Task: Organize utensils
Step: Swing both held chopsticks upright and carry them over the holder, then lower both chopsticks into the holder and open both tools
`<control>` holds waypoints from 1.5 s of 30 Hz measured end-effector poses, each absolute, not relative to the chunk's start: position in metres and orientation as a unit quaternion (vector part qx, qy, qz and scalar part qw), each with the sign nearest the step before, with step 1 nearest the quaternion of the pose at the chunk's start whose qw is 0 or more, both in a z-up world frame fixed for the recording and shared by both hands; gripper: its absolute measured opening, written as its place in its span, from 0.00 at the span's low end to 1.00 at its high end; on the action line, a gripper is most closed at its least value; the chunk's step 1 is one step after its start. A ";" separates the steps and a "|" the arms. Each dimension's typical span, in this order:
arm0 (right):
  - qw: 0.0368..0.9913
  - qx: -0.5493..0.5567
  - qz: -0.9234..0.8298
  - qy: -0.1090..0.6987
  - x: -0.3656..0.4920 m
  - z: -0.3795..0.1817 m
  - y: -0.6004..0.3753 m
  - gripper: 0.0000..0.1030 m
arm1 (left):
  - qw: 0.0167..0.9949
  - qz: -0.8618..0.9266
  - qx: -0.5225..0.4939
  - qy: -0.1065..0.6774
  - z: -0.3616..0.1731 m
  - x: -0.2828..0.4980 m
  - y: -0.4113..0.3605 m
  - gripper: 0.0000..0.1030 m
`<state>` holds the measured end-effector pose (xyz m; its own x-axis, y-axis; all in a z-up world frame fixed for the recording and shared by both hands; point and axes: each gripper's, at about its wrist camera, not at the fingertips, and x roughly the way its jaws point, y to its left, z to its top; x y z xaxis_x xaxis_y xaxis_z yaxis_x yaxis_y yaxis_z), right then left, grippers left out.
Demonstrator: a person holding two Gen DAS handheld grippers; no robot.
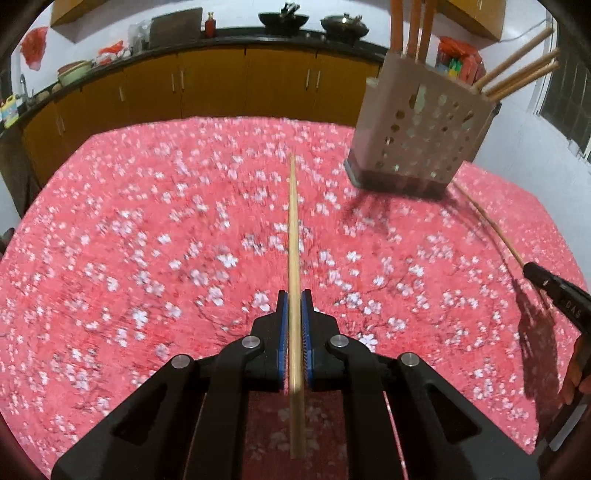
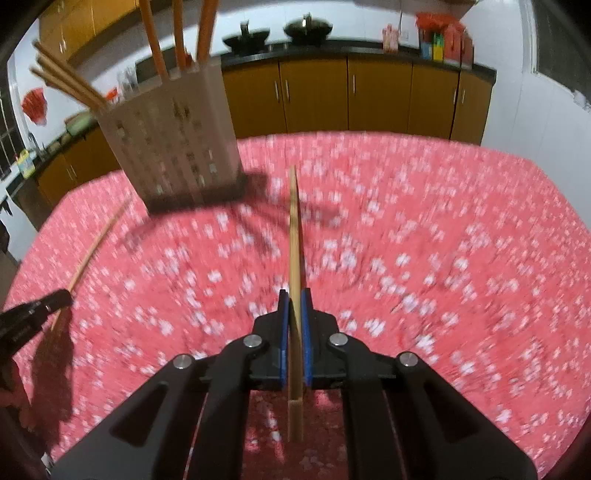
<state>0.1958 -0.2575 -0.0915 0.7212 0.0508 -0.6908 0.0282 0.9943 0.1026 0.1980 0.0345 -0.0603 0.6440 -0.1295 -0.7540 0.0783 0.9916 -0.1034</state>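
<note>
1. Both sets of jaws are clamped nearly shut, each on a single wooden chopstick: the left gripper [image 1: 294, 295] pinches the left chopstick [image 1: 293, 229] between its blue pads [image 1: 282, 332], and the right gripper [image 2: 294, 295] does the same with the right chopstick [image 2: 294, 229].

2. Each stick runs lengthwise through its jaws, with a long end pointing forward over the table and a short tail behind the pads. That hold appears chosen so a tip can be aimed into a narrow opening.

3. Neither chopstick touches the cloth in these views. Both are raised above it and angled downward.

4. Ahead stands the perforated utensil holder [image 1: 417, 125], upright on the table, to the right in the left wrist view and to the left in the right wrist view [image 2: 173, 147]. It sits between the two grippers and beyond their tips.

5. Already in the holder are orange handles [image 1: 412, 26] rising straight up and several wooden sticks [image 1: 517, 77] leaning out of one side. Sorting by kind appears to be the plan, though the compartments cannot be made out.

6. Each camera catches the other gripper at its frame edge, its stick aimed toward the holder's base, with a dark shadow on the cloth below.

7. Under everything lies the pink blossom-print tablecloth [image 1: 147, 240], blurred in both views.

8. Behind it, yellow-brown cabinets [image 1: 221, 85] run under a dark counter carrying two woks [image 1: 282, 18].

9. Judged from this, the step in hand is carrying the pair to the holder, with insertion not yet done.
</note>
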 end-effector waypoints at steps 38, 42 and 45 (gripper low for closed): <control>0.983 0.057 0.123 0.121 0.171 0.160 -0.228 0.07 | 0.979 -0.148 -0.073 0.118 0.175 0.188 -0.007 0.07; 0.981 0.042 0.114 0.153 0.200 0.157 -0.224 0.07 | 0.986 -0.124 -0.078 0.082 0.187 0.205 -0.016 0.07; 0.975 0.042 0.113 0.184 0.222 0.149 -0.222 0.07 | 0.987 -0.114 -0.075 0.087 0.180 0.220 -0.021 0.07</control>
<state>0.2220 -0.2218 0.1486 0.9066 0.2368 -0.3493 -0.2060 0.9707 0.1234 0.2201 -0.0210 0.1800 0.9589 -0.2381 -0.1542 0.2120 0.9627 -0.1681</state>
